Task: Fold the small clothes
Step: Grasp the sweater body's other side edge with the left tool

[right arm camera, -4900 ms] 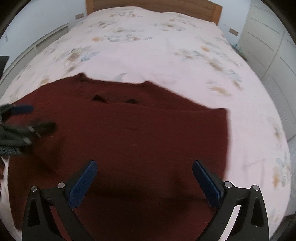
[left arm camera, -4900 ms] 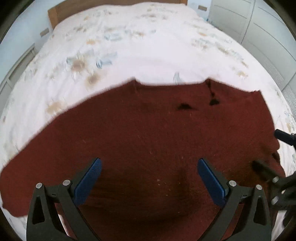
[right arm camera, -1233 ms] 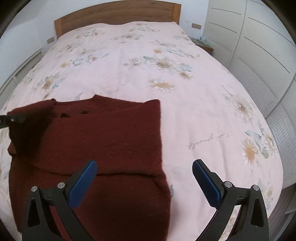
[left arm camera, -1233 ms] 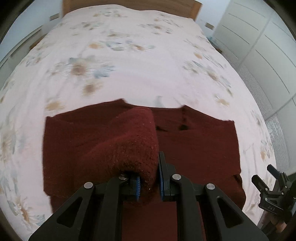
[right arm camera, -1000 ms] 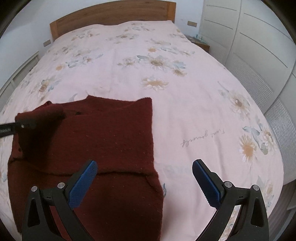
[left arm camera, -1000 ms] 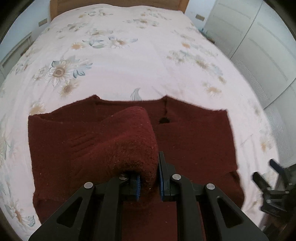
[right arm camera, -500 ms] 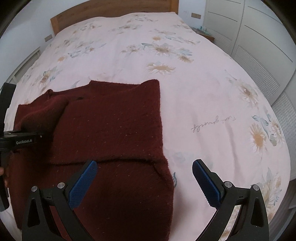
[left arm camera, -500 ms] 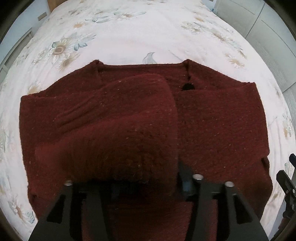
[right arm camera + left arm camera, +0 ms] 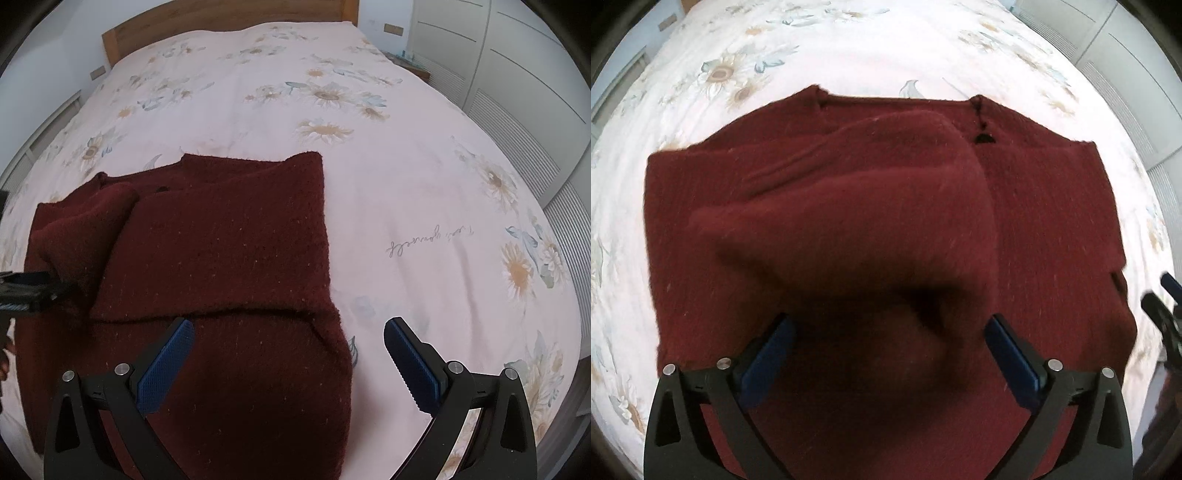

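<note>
A dark red knit sweater (image 9: pixel 1052 229) lies flat on the bed, neckline away from me. Its right sleeve is folded in over the body (image 9: pixel 221 240). Its left sleeve (image 9: pixel 857 206) is folded across the chest and lies loose and blurred in front of my left gripper (image 9: pixel 886 354), which is open just above the sweater. My right gripper (image 9: pixel 288 354) is open and empty, above the sweater's lower right edge. The left gripper also shows at the left edge of the right wrist view (image 9: pixel 29 291).
The bed has a pale pink floral cover (image 9: pixel 424 184) and a wooden headboard (image 9: pixel 229 22). White louvred wardrobe doors (image 9: pixel 517 92) stand along the right side. The right gripper shows at the right edge of the left wrist view (image 9: pixel 1163 314).
My left gripper has opened and let go of the left sleeve, which now lies across the sweater's chest. It moved lower and closer. The right gripper stayed open near the lower right edge.
</note>
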A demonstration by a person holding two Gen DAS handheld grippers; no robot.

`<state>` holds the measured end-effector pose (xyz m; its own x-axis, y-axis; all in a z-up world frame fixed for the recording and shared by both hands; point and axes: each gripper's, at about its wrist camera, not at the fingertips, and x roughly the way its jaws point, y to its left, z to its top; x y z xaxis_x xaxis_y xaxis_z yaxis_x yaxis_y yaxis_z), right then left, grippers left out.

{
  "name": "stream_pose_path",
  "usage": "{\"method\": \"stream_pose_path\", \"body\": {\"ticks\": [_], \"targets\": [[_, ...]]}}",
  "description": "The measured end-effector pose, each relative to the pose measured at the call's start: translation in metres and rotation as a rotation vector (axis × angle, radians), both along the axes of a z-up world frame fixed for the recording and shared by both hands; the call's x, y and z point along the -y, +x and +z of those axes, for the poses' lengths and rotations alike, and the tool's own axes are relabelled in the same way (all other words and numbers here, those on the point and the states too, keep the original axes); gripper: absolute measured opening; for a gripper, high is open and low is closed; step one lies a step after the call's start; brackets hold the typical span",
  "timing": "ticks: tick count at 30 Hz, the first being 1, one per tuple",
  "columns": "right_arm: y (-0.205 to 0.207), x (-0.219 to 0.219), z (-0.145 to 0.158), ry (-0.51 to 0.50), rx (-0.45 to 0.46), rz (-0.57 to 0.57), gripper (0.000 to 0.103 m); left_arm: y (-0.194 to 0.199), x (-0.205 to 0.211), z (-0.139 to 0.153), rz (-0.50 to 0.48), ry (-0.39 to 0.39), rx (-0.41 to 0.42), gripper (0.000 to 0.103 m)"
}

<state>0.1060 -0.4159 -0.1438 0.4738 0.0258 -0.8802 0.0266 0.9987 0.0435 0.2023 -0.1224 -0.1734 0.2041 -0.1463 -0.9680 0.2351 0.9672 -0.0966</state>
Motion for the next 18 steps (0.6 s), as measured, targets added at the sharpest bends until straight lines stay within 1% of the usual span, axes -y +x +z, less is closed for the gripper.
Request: {"method": "stream_pose_path", "body": {"ticks": [3, 6, 8, 12, 15, 17, 18], "targets": [[-0.001, -0.002, 0.000, -0.001, -0.001, 0.001, 0.102, -0.008, -0.024, 0.010, -0.015, 0.028, 0.043, 0.102], [-0.001, -0.005, 0.000, -0.002, -0.002, 0.004, 0.103, -0.016, -0.051, 0.015, -0.012, 0.108, 0.078, 0.101], [0.000, -0.010, 0.000, -0.003, -0.003, 0.008, 0.102, -0.018, -0.074, 0.013, -0.007, 0.172, 0.096, 0.101], [0.001, -0.021, -0.001, -0.014, -0.008, 0.022, 0.102, -0.020, -0.108, -0.002, 0.019, 0.232, 0.080, 0.100], [0.004, -0.031, -0.003, -0.020, -0.018, 0.034, 0.102, -0.014, -0.122, -0.018, 0.029, 0.246, 0.060, 0.091], [0.006, -0.038, -0.004, -0.027, -0.026, 0.045, 0.102, -0.009, -0.123, -0.029, 0.022, 0.251, 0.040, 0.083], [0.007, -0.042, -0.005, -0.031, -0.029, 0.054, 0.102, -0.007, -0.122, -0.034, 0.016, 0.241, 0.033, 0.082]]}}
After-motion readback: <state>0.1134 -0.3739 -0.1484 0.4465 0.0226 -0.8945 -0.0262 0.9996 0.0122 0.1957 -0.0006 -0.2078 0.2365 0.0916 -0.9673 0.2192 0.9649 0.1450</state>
